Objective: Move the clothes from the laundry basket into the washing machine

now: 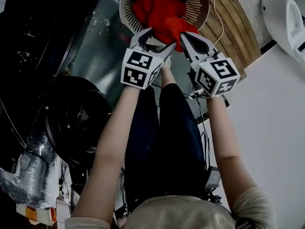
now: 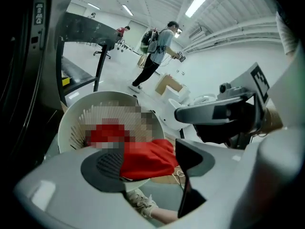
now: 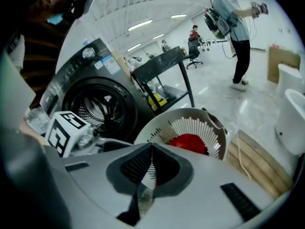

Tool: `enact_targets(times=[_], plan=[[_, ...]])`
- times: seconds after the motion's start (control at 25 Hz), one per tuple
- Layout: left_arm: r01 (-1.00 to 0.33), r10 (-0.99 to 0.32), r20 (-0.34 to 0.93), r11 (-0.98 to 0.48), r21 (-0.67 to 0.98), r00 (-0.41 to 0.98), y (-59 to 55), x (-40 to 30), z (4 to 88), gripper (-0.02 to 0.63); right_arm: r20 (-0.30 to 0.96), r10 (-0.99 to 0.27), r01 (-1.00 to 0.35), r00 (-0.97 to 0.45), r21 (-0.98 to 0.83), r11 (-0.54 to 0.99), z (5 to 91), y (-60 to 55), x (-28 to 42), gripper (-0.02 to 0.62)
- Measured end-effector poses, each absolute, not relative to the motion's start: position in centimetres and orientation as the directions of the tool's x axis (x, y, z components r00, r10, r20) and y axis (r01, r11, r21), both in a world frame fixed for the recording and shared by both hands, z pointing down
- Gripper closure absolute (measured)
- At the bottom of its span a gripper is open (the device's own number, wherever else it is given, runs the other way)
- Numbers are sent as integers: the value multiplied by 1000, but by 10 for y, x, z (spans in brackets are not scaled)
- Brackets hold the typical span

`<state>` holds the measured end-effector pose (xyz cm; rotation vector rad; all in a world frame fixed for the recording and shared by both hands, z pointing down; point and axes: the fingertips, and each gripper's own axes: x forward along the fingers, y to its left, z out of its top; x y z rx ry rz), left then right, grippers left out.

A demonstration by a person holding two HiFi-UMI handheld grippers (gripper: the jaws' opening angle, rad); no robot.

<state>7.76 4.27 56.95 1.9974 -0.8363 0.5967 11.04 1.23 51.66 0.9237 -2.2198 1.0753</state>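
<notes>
A white slatted laundry basket (image 1: 125, 4) (image 2: 71, 123) (image 3: 157, 128) holds a red cloth (image 1: 162, 8) (image 3: 190, 142). One end of the red cloth (image 2: 145, 159) lies draped over the near rim. My left gripper (image 1: 159, 38) (image 2: 150, 168) hangs open just above that draped end, with nothing between its pads. My right gripper (image 1: 183, 35) (image 3: 150, 168) is shut beside it, and its tip (image 2: 177, 113) is above the cloth and apart from it. The washing machine (image 3: 102, 109) stands to the left with its round door (image 1: 71, 120) swung open.
The basket rests on a wooden pallet (image 1: 233, 27) (image 3: 259, 161). A white toilet (image 1: 286, 13) (image 3: 293, 118) stands at the right. My own legs (image 1: 162, 128) are below the grippers. A person with a backpack (image 2: 155, 51) (image 3: 233, 23) walks beyond, near a black table (image 3: 162, 70).
</notes>
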Motion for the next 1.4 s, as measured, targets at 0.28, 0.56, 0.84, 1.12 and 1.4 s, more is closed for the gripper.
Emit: enact_targets(times=[0.28,0.56,0.84,1.12,1.4], plan=[[-771,-322,705,-352,530,632,57,64,587,421,867,-170,-779,-468,-314,542,612,24,121,391],[-786,-329,717,-332,522,615,62,55,591,531,934,28,-808,-357,-324,493,671,53,129,478],[-746,-286,697,-373,552,658,72,68,592,306,731,-111,-720,-673,-613,326,609,36,102,557],[-731,-385,628,-454,510,677,44,66,560,207,431,-139,-446,-892,-783,435,495,28,60,560],[-576,-385,447,-679,455,808,29,60,494,212,242,-18,-214,-970,-819,532,426,36,36,560]])
